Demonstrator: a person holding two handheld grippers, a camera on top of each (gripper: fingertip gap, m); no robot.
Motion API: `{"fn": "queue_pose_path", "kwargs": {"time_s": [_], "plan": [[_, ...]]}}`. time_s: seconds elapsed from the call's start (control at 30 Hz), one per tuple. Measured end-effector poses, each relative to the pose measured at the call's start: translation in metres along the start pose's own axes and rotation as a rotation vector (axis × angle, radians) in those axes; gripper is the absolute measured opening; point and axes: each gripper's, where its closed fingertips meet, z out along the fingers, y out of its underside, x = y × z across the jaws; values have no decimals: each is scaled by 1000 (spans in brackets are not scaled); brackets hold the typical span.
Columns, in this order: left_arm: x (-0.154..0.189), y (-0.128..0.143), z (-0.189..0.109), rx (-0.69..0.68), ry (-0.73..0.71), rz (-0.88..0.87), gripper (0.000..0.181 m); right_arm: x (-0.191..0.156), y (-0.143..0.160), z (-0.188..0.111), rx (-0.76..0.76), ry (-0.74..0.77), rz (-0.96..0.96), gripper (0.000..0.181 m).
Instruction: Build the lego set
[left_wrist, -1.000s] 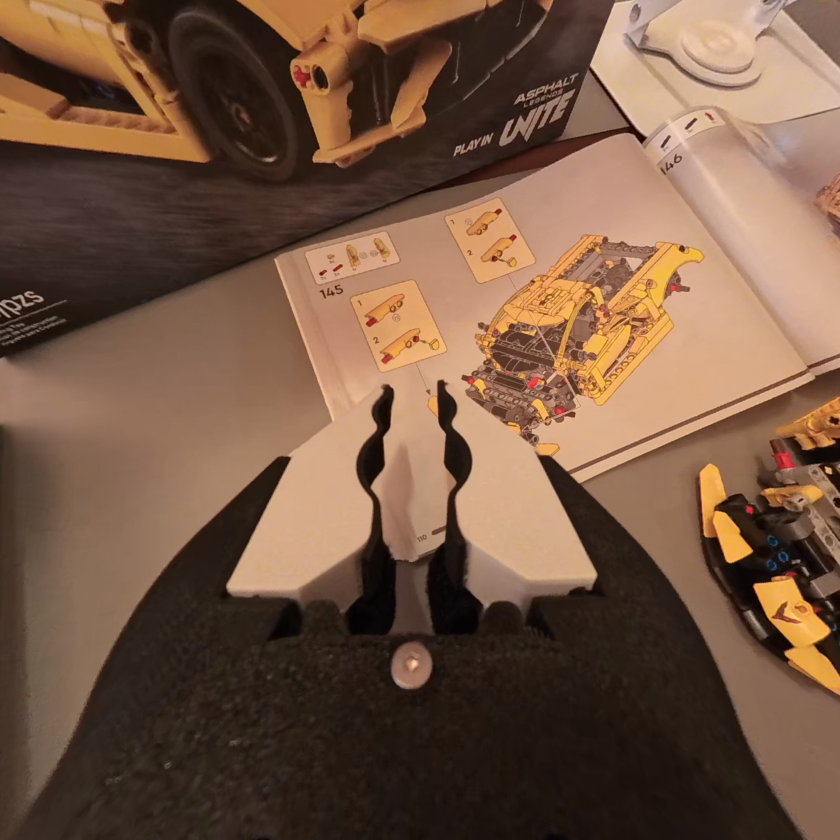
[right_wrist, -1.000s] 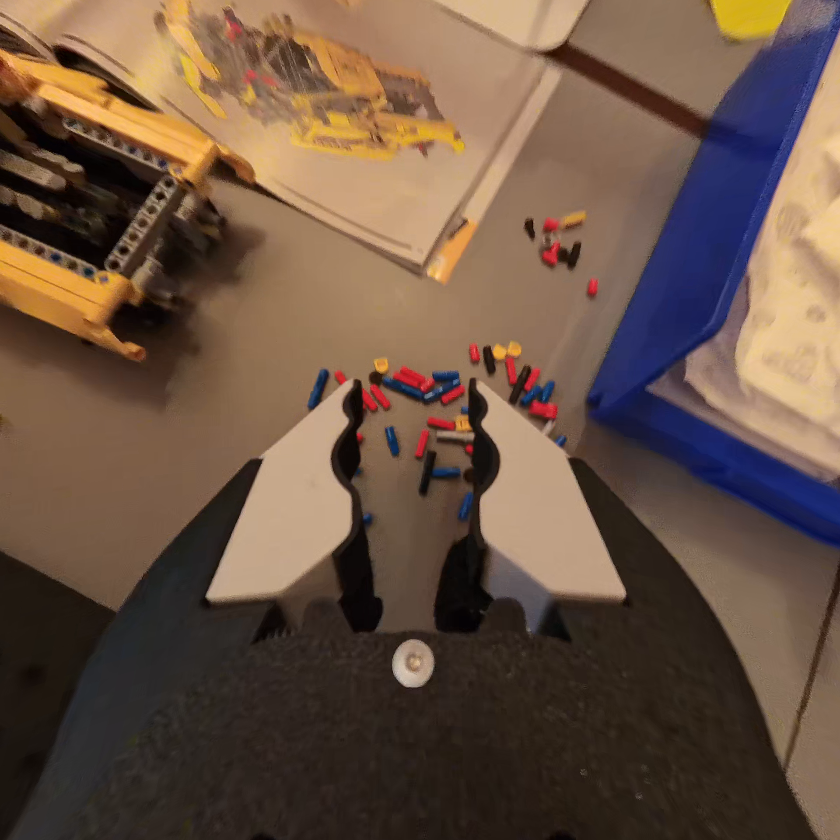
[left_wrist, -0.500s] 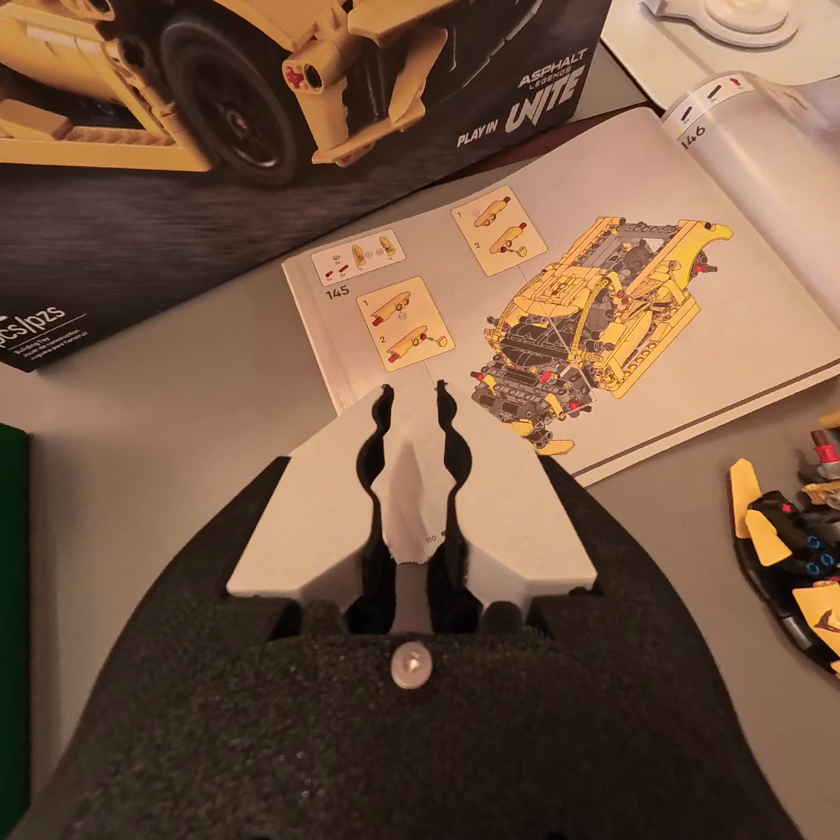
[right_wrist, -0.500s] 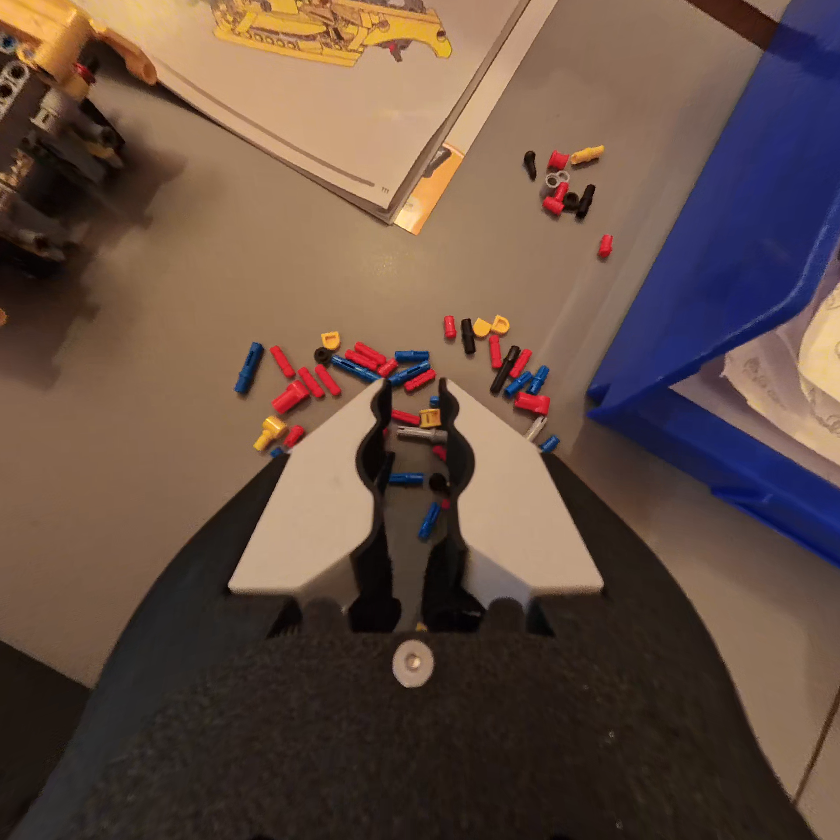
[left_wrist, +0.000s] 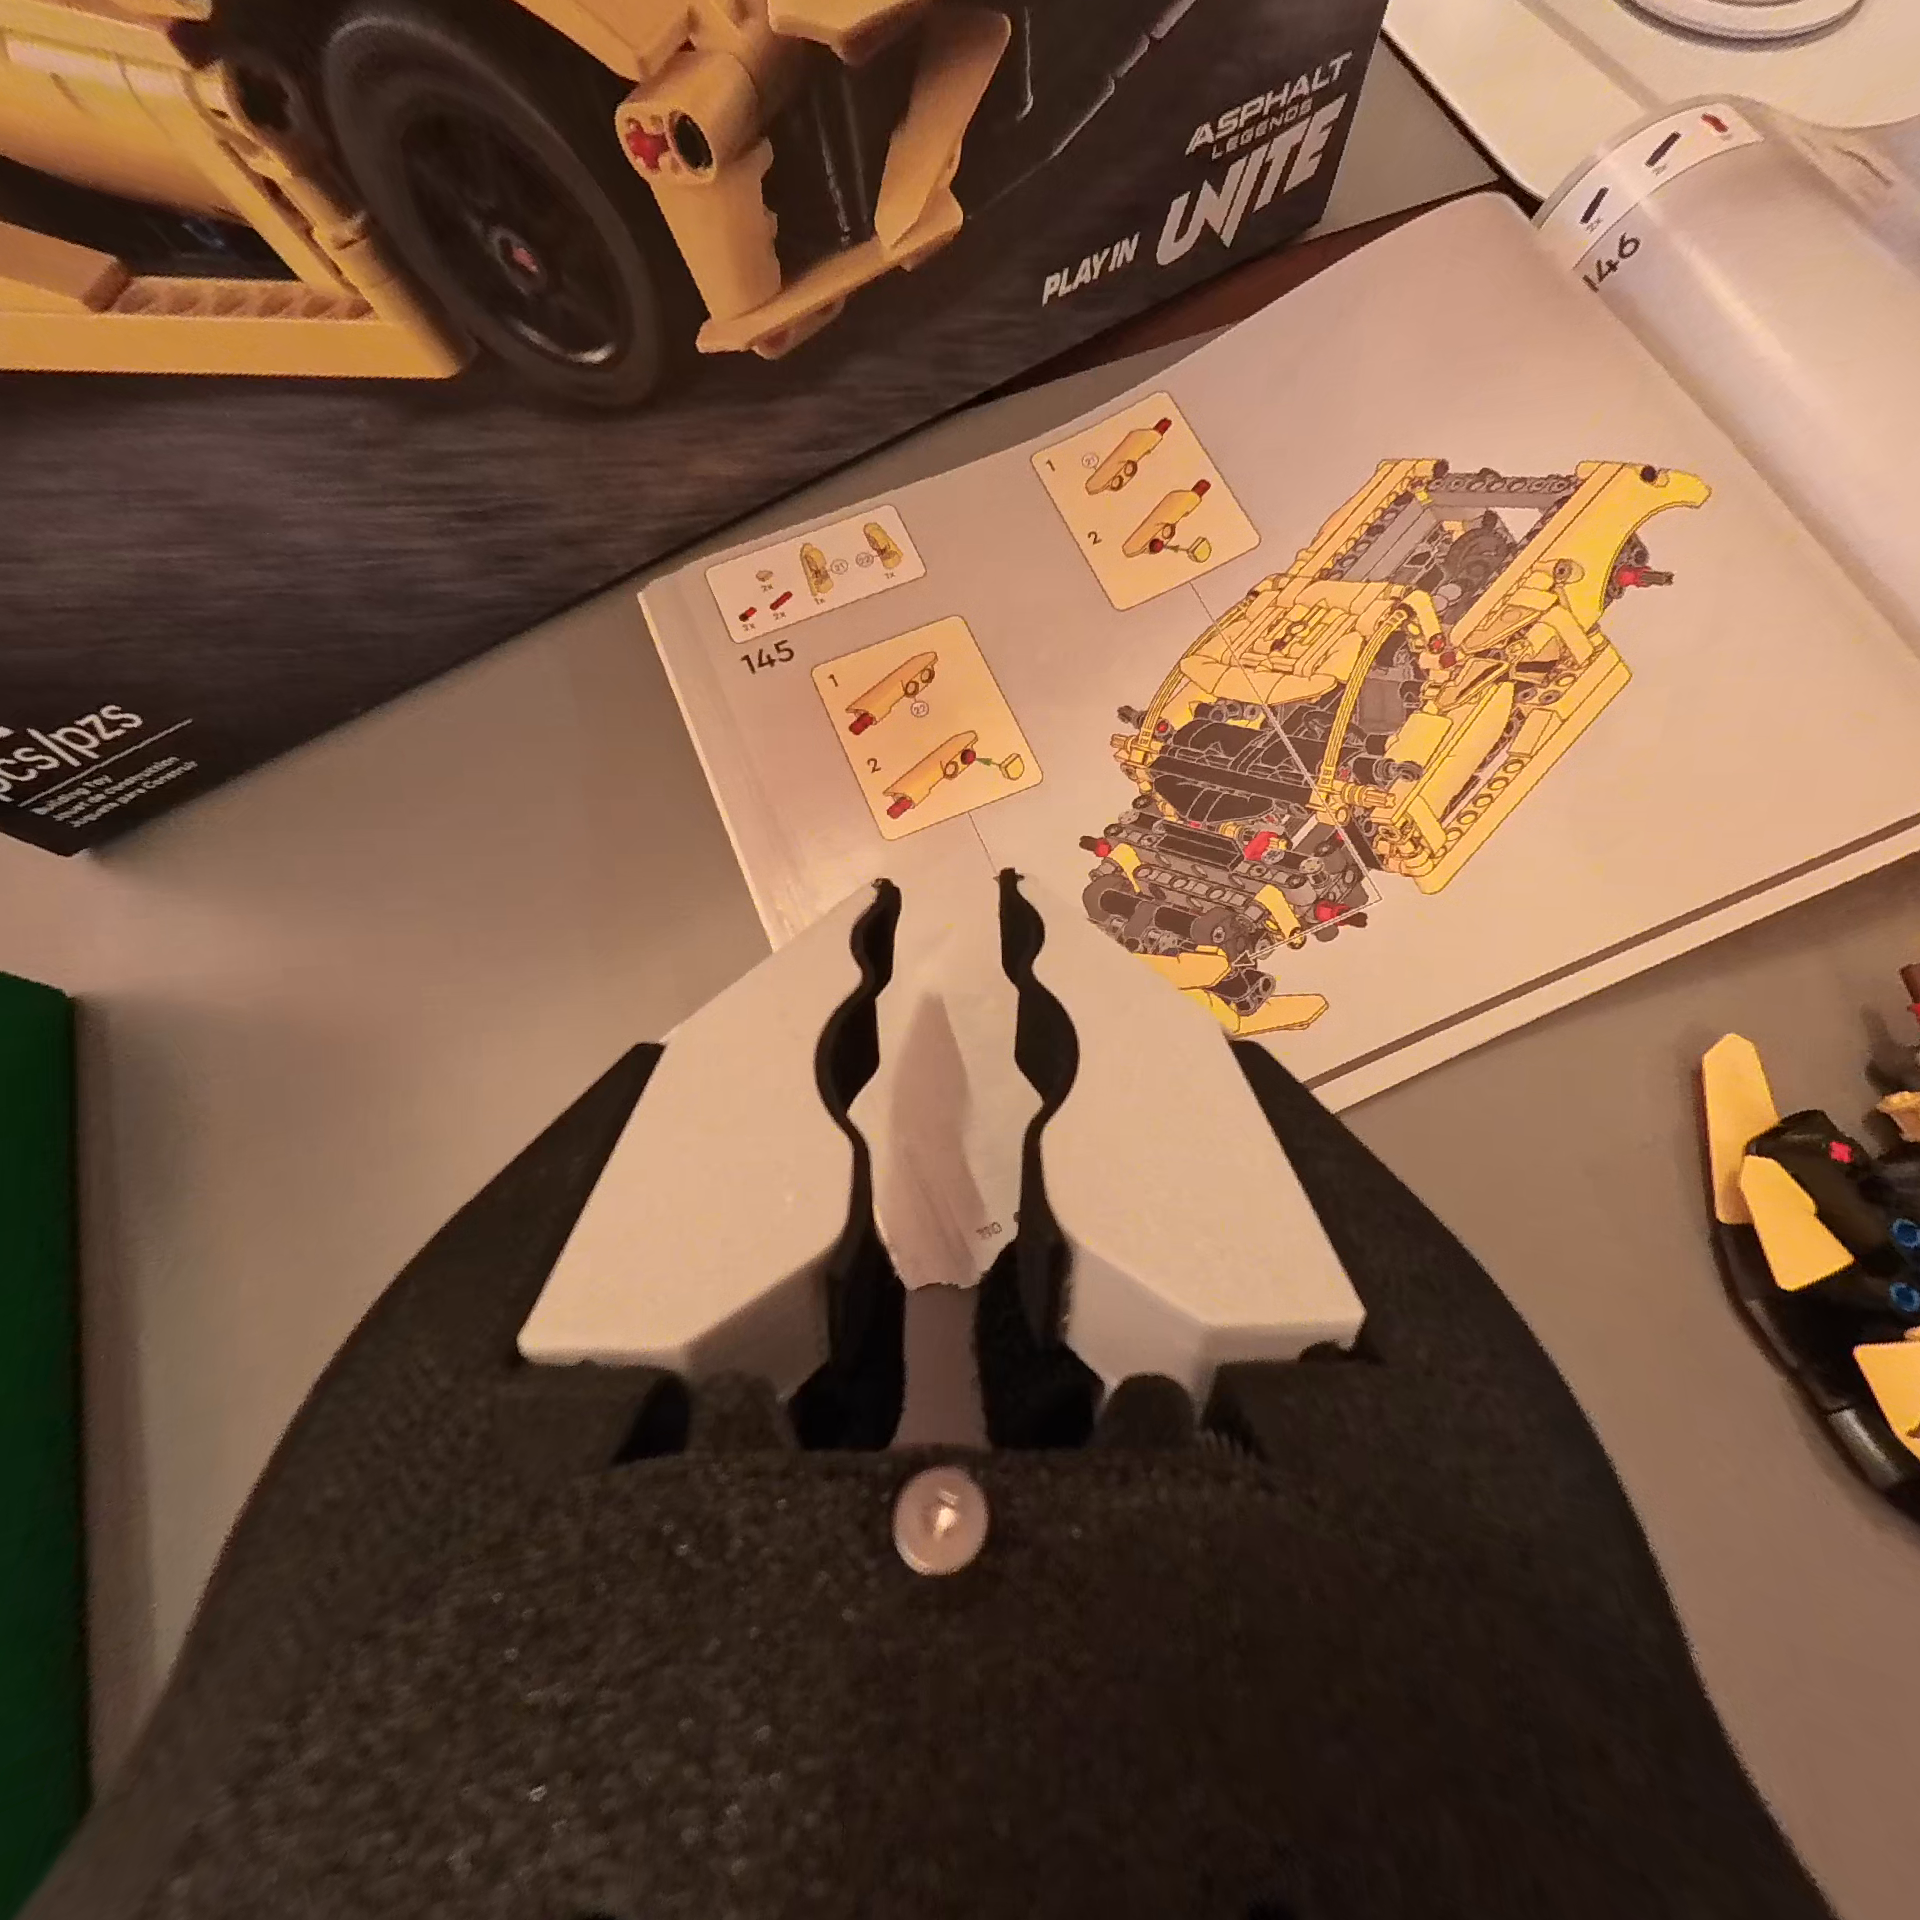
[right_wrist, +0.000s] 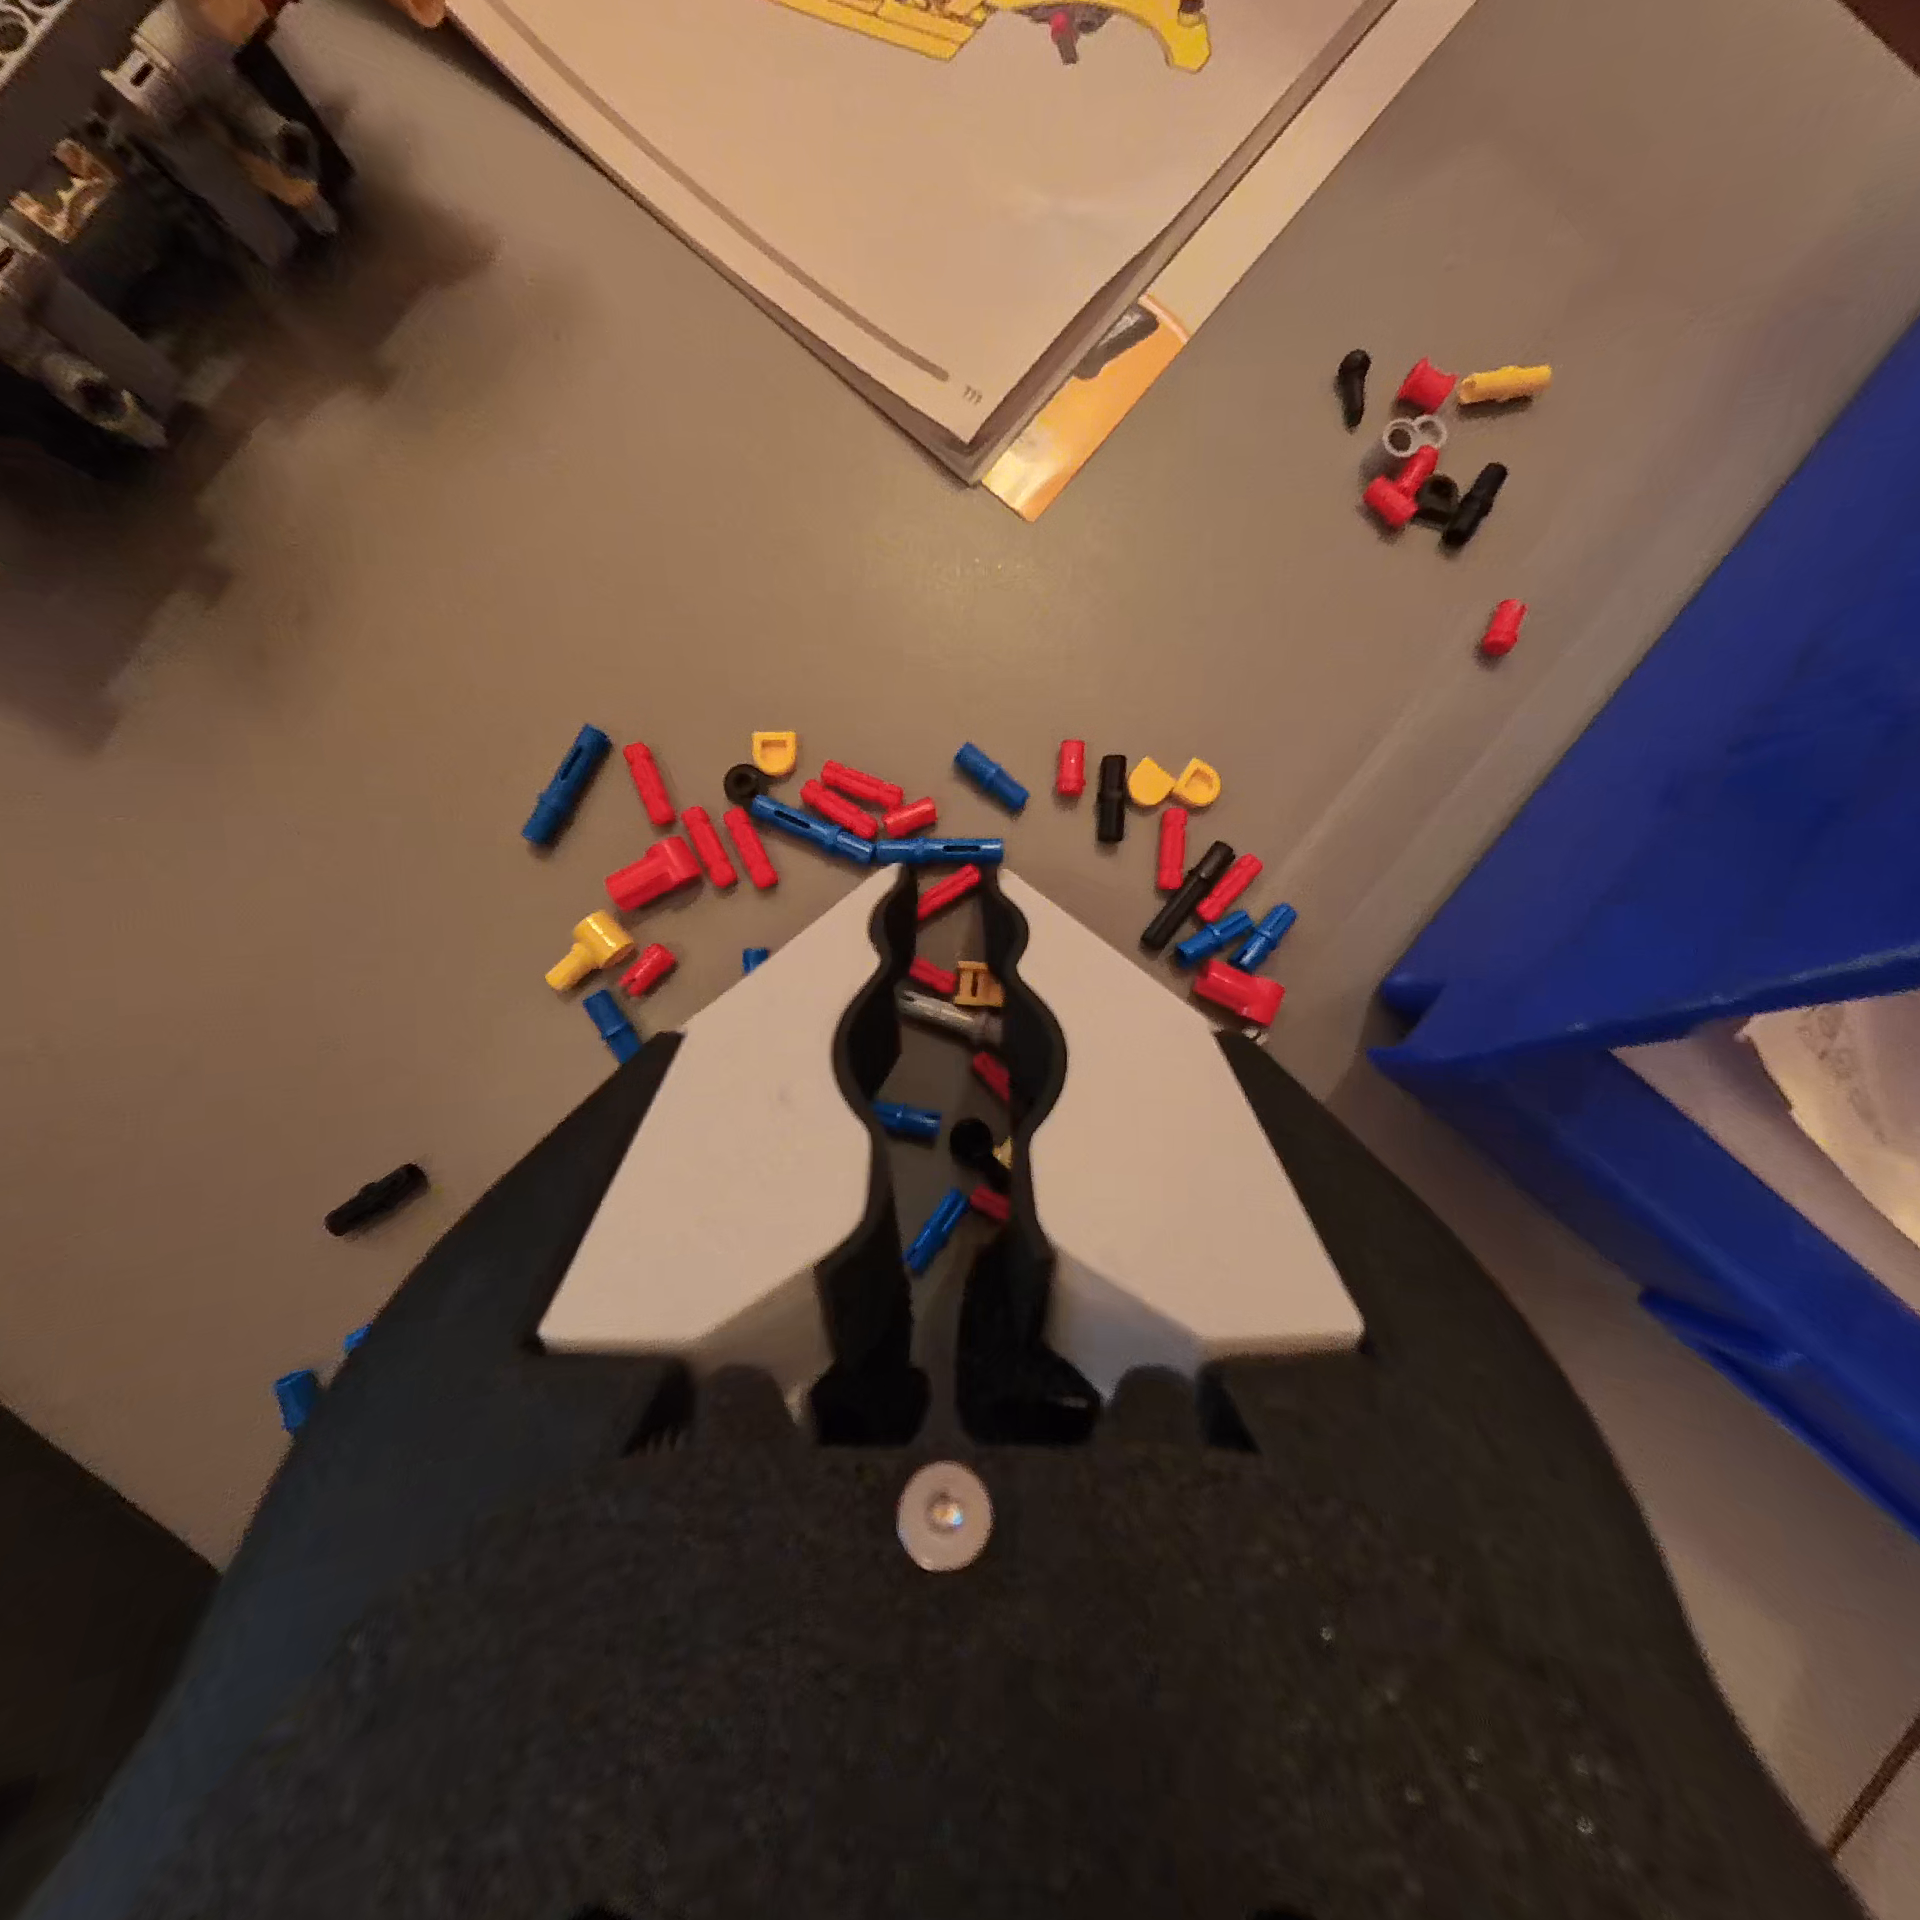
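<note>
Right hand-held gripper, tips nearly together and empty, over pin-strewn grey table; left released.

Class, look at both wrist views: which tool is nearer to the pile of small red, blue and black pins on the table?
Right. The right tool hangs directly over the pile of pins, its tips nearly closed among them. The left tool hovers over the instruction booklet, with no pins in its view.

A hobby table, seemingly in a home, under warm indoor light. A grey tabletop holds a toy car's box, an open instruction booklet, scattered small connector pins and a blue plastic bin.
</note>
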Motion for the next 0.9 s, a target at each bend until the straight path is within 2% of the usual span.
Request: {"fn": "queue_pose_path", "kwargs": {"time_s": [0.27, 0.43, 0.53, 0.63, 0.7, 0.8, 0.9], "plan": [[-1, -1, -1, 3, -3, 1, 20, -1, 0, -4, -2, 60, -51, 3], [0, -3, -2, 13, -5, 4, 19, -15, -18, -26, 36, 62, -59, 3], [-1, -3, -3, 15, -5, 2, 19, -58, -45, -42, 109, -58, -120, 3], [0, -3, -2, 12, -1, 2, 20, -128, -62, -40, 136, -249, -176, 3], [1, -2, -2, 10, 0, 5, 20, -179, -63, -31, 128, -368, -219, 3], [2, -1, -1, 4, 1, 11, 20, -224, -55, -10, 93, -415, -290, 3], [4, -2, -1, 7, 5, 12, 19, -241, -48, 8, 47, -402, -312, 3]]}}
